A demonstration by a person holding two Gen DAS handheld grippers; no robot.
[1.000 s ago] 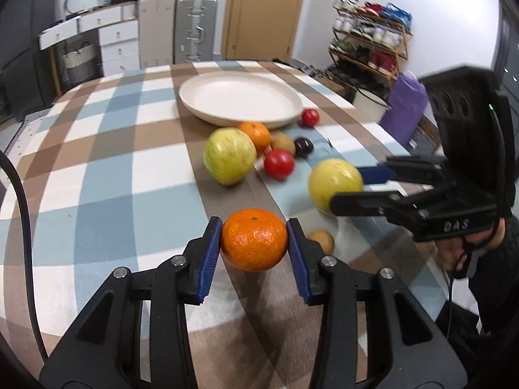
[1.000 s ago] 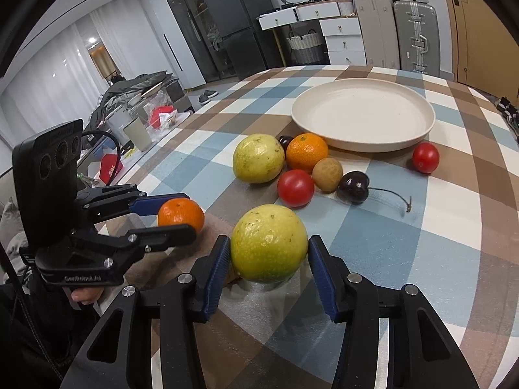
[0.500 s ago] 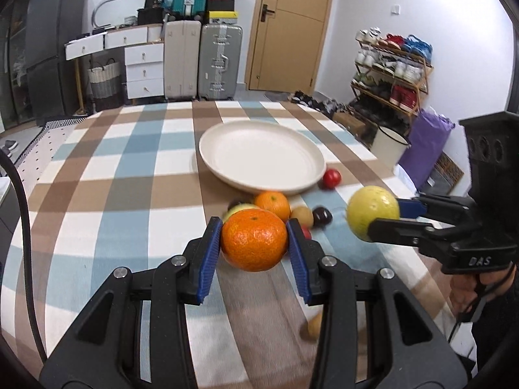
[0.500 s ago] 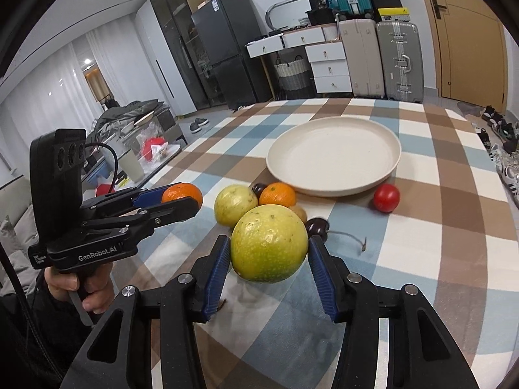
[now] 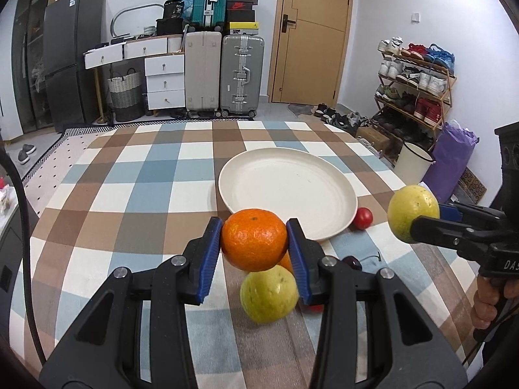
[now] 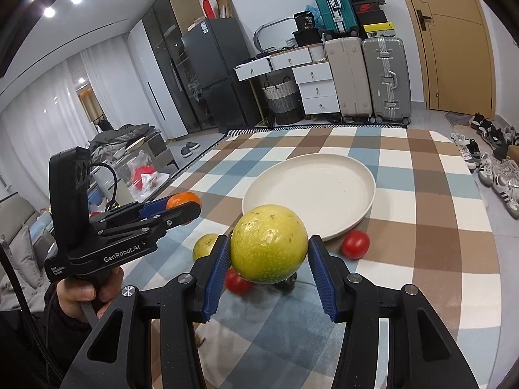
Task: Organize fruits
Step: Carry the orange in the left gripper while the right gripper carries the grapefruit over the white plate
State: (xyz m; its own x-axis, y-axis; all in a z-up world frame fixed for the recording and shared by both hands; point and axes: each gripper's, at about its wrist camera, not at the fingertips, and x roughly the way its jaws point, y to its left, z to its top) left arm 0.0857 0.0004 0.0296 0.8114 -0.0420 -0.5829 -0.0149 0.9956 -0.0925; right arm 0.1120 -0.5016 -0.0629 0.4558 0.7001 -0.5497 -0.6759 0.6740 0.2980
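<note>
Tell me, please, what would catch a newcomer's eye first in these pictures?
Most striking is the orange clamped in the left gripper, held above the checked table. Beside it, the right gripper grips a big yellow-green fruit in the air. Beyond both lies a wide white plate with nothing on it, a small red fruit at its rim.

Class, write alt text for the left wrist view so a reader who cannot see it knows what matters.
The left claw grips an orange above a checked tablecloth, facing an empty cream plate. At right, the right claw holds a yellow-green fruit in the air. Another yellow-green fruit and a small red fruit lie on the cloth.
</note>
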